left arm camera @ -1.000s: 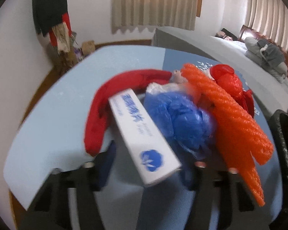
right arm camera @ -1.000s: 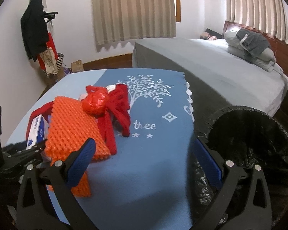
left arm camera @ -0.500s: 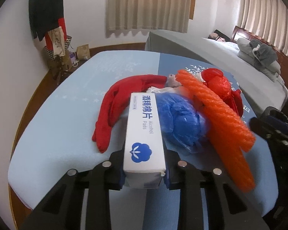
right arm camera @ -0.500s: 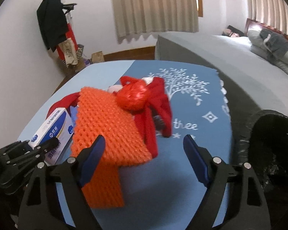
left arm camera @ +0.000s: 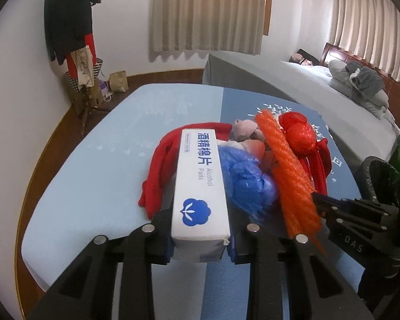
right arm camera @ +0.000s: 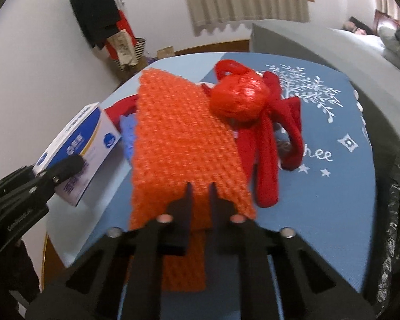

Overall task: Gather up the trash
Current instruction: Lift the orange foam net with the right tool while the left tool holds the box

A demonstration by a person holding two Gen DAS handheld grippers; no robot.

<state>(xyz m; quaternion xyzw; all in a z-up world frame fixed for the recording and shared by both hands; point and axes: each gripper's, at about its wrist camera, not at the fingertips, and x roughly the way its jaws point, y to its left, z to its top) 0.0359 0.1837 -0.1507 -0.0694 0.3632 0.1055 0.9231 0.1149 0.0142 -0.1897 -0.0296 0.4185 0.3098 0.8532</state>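
Here the left gripper is clamped on the near end of a white box printed "Alcohol Pads", its fingers pressing both long sides. The right gripper is closed narrow on the near edge of an orange foam net, which drapes down over its fingers. Between box and net lies a crumpled blue bag, touching both. A red cloth curls behind the box on its left side. Past the net sits a knotted red bag with red strips trailing toward the camera. All of it rests on a blue tablecloth. A black-lined bin stands at the table's right edge.
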